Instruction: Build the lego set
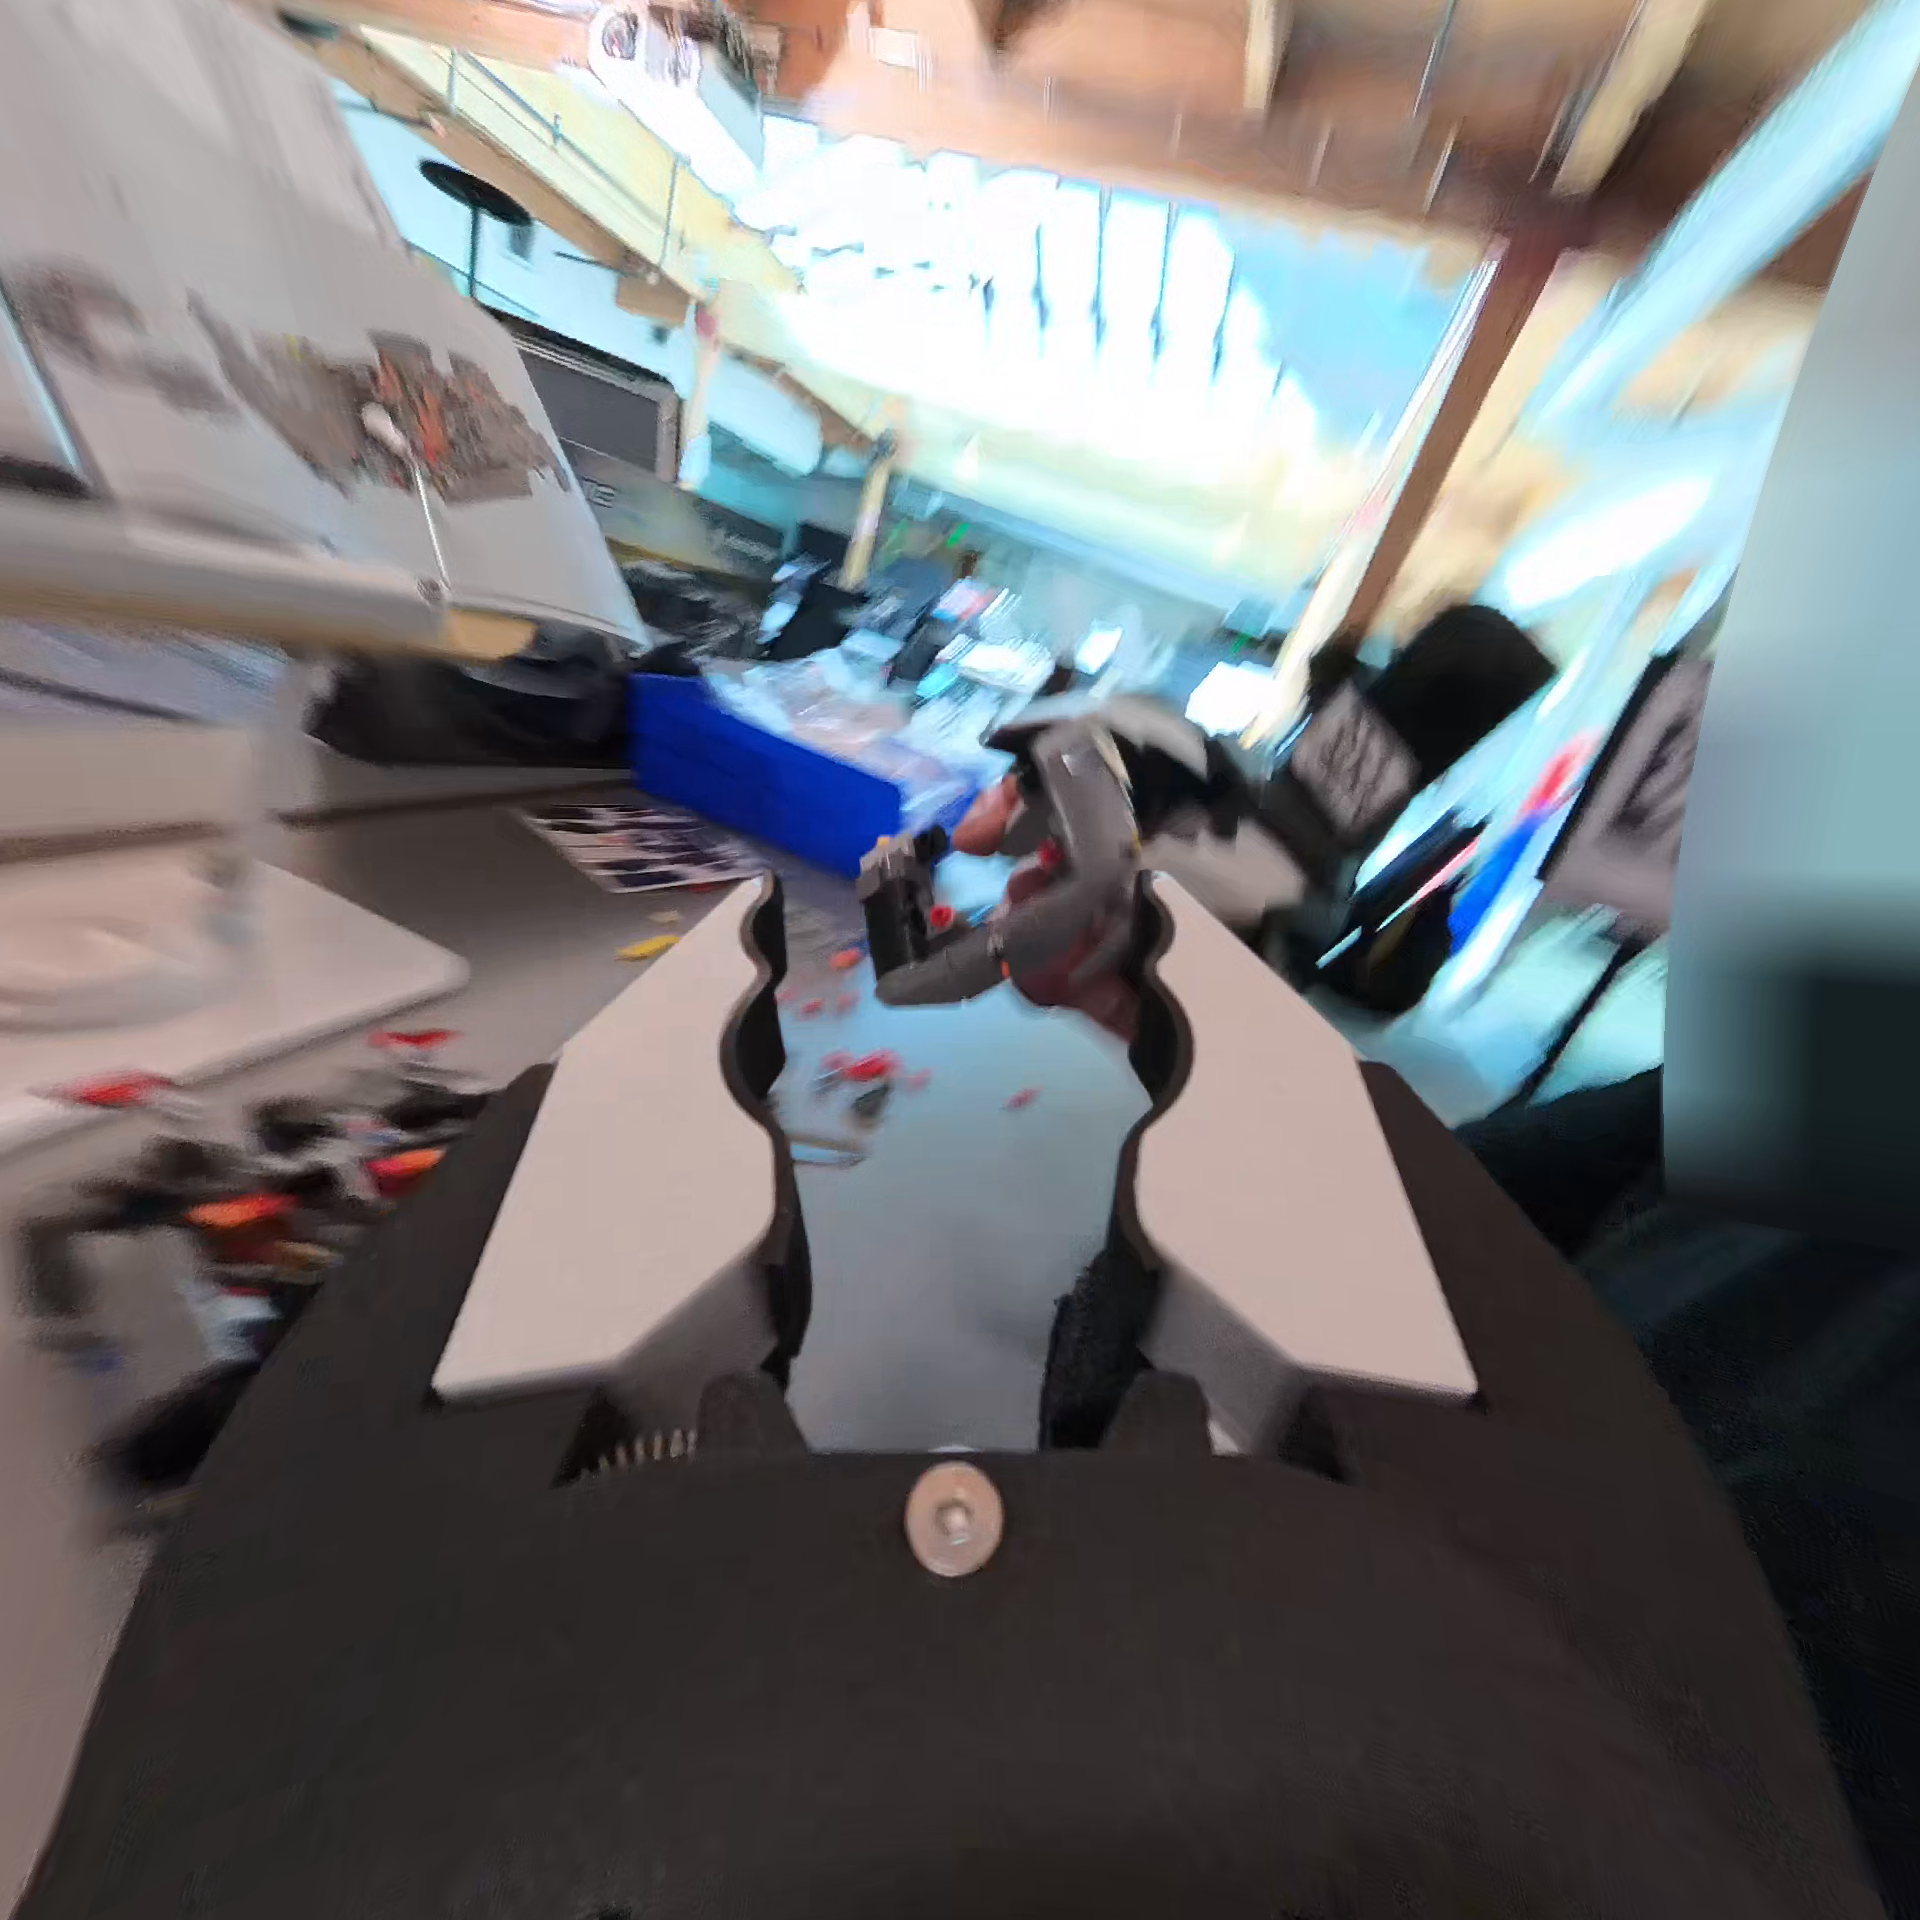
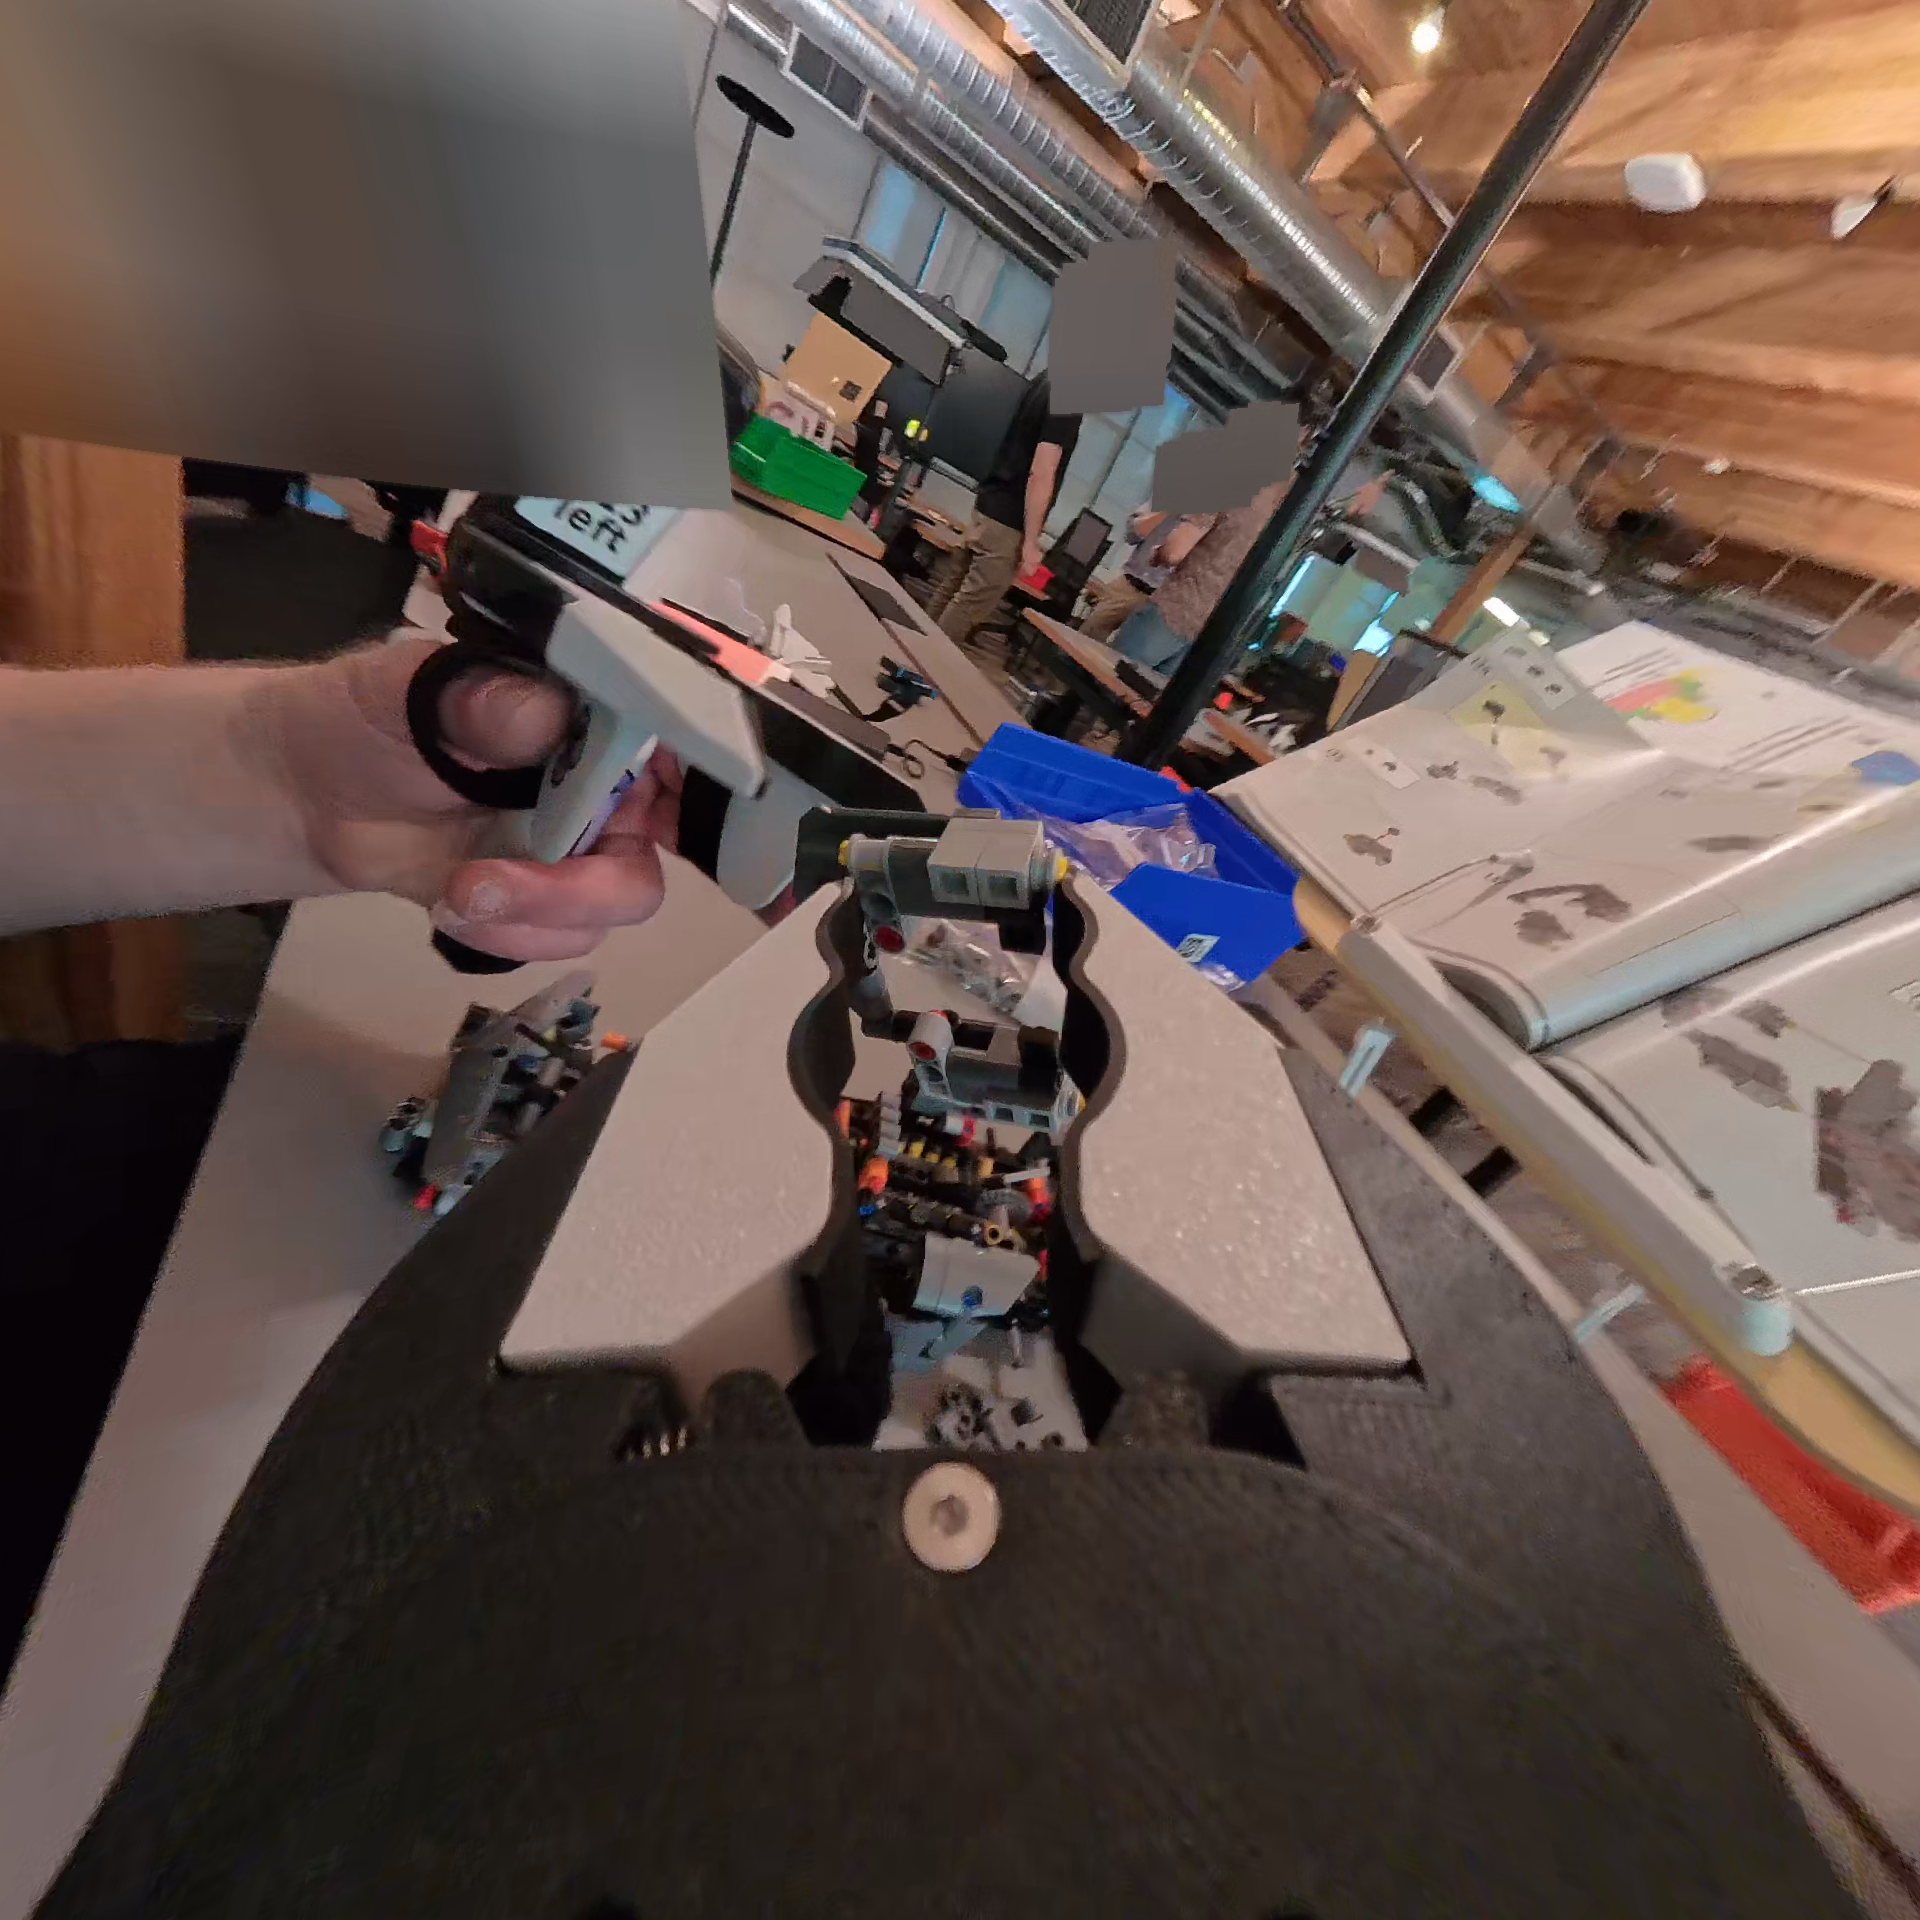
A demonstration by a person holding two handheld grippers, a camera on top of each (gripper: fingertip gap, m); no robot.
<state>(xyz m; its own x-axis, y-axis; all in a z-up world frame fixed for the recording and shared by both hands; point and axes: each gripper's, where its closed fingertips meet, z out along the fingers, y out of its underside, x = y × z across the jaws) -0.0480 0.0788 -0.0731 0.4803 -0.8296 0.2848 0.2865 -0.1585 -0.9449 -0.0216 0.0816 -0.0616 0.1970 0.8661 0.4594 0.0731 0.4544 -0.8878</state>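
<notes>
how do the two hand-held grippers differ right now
The right hand-held gripper is closed on a grey and black brick assembly, its pads pressing the sides; the left hand-held gripper holds nothing, with only tabletop showing between its fingers. The right one's jaws stand narrower, the left one's wider. The right wrist view is sharp, the left heavily blurred. Both have grey fingers with wavy black pads on a black body.

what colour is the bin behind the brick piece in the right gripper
Blue bin, clearest in the right wrist view.
</notes>
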